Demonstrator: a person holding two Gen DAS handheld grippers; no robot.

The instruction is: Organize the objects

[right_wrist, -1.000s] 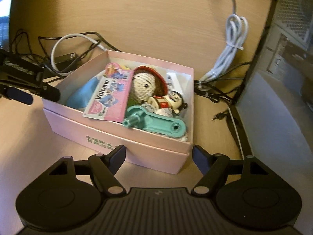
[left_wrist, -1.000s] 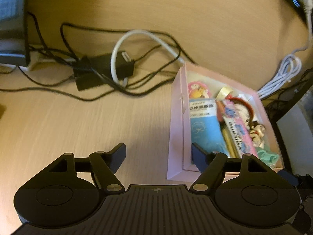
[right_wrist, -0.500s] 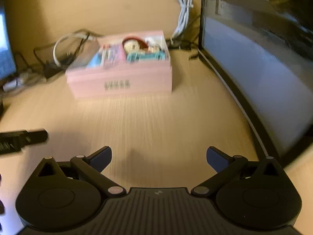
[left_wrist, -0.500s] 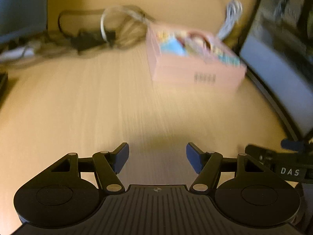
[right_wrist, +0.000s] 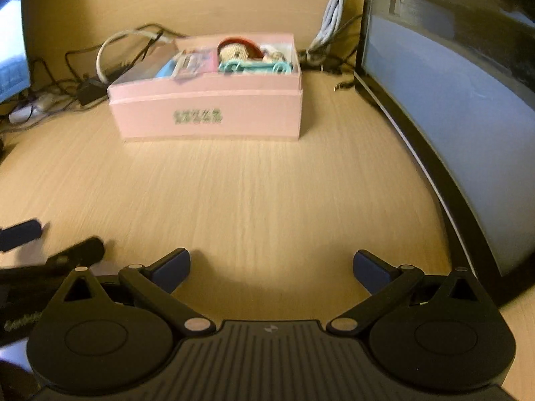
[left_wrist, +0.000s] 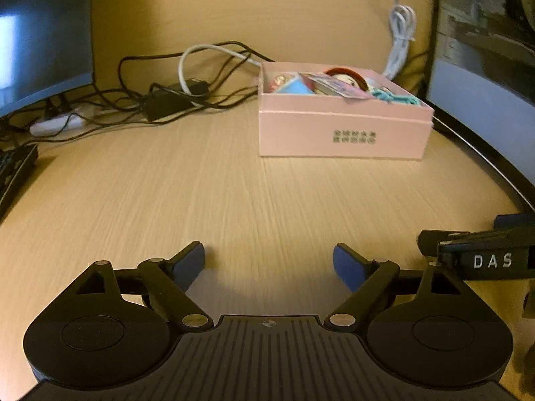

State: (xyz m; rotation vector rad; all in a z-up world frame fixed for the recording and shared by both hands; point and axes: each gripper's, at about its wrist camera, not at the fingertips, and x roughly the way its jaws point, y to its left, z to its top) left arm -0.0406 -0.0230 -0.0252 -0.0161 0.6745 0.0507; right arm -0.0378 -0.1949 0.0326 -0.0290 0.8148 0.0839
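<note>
Now, box: the pink box (left_wrist: pixel 344 130) sits on the wooden desk (left_wrist: pixel 234 193), near the back, well apart from both my grippers.
Box axis: its long side runs left to right across my view; the long printed wall faces me, the open top faces up.
Box contents: a teal plastic piece (right_wrist: pixel 255 67) lies along the front right edge, a crocheted doll with a red hat (right_wrist: pixel 235 50) sits behind it, and a flat pink packet (right_wrist: pixel 194 63) and something blue (right_wrist: pixel 165 69) lie to the left.
Hard to read: the print on the box front is blurred; the small things at the back of the box I cannot make out.
Left gripper: my left gripper (left_wrist: pixel 268 262) is over bare desk, jaws opening, nothing between them.
Right gripper: my right gripper (right_wrist: pixel 271 269) is spread wide over bare desk, holding nothing.
Cut off: each gripper shows only partly at the edge of the other's view.
Behind the box: black cables (left_wrist: pixel 140 100) tangle to the left, and a white coiled cable (left_wrist: pixel 399 43) is at the back right.
Sides: a monitor (right_wrist: pixel 451 100) stands on the right, cut by the frame; a second screen (left_wrist: pixel 40 53) on the left is partly out of view.
</note>
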